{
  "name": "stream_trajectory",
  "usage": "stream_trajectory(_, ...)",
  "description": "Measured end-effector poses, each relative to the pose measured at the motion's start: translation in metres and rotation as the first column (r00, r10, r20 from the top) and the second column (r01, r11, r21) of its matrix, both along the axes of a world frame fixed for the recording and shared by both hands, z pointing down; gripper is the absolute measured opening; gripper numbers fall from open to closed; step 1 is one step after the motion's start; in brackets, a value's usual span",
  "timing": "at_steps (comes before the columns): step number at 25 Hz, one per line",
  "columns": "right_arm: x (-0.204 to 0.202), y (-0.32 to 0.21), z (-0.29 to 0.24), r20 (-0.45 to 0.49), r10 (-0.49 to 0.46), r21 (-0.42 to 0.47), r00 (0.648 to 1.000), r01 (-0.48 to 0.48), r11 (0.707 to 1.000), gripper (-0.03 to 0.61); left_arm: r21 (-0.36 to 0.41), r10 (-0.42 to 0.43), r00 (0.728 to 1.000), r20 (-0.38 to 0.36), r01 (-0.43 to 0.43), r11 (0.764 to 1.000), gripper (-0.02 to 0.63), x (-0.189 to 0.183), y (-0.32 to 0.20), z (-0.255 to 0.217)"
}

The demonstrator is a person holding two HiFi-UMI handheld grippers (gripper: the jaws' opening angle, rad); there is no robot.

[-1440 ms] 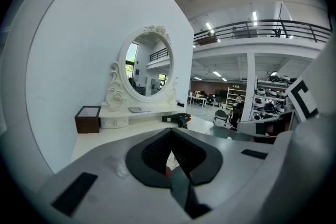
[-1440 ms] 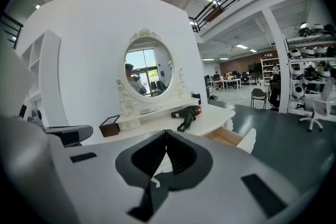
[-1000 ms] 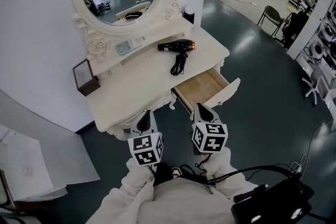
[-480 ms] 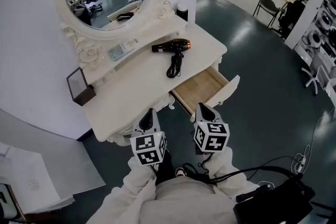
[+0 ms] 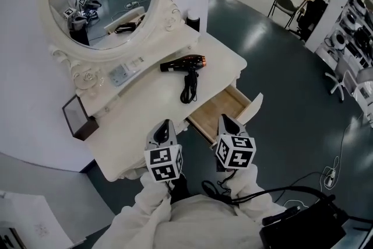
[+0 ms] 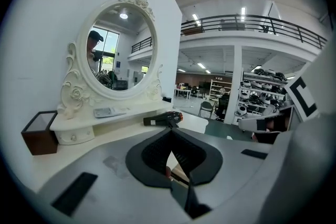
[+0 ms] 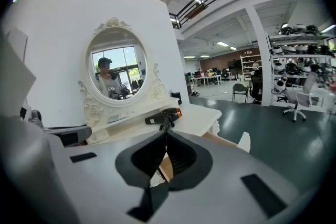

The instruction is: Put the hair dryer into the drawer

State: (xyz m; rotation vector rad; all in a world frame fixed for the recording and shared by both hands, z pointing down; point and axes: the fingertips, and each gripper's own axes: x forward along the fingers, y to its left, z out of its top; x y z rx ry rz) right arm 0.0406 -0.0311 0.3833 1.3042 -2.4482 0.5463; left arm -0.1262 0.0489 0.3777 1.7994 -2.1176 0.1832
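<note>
A black hair dryer with an orange ring lies on the white dressing table, its coiled cord trailing toward me. It also shows as the hair dryer in the left gripper view and the hair dryer in the right gripper view, beyond both jaws. The wooden drawer stands pulled out at the table's front right. My left gripper hovers shut and empty over the table's near edge. My right gripper is shut and empty just in front of the open drawer.
An oval mirror in a carved white frame backs the table. A small dark box sits at the table's left end, a flat remote-like device on the raised shelf, a black canister at the back. A chair stands across the dark floor.
Both grippers have moved closer to the table. The table, dryer and drawer sit lower left in the head view than before. The jaws stayed shut.
</note>
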Motion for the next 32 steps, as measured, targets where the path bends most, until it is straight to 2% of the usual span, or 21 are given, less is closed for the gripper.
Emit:
stream_trajectory(21,-0.077,-0.102,0.005,-0.05,0.119,-0.019,0.992,-0.12,0.993,0.061,-0.026,0.152,0.987,-0.047,-0.154,0.988,-0.002,-0.083,-0.136,0.014)
stream_trajectory(26,-0.082,-0.108,0.009,-0.065,0.125,-0.039,0.99,-0.127,0.991,0.061,-0.069,0.166,0.984,-0.064,-0.17,0.983,-0.002,-0.092,-0.159,0.031)
stream_trajectory(32,-0.075,-0.122,0.027,-0.08,0.105,-0.053,0.991,-0.11,0.993,0.061,-0.129,0.149,0.986,-0.079,-0.158,0.979,-0.002,-0.084,-0.165,0.054)
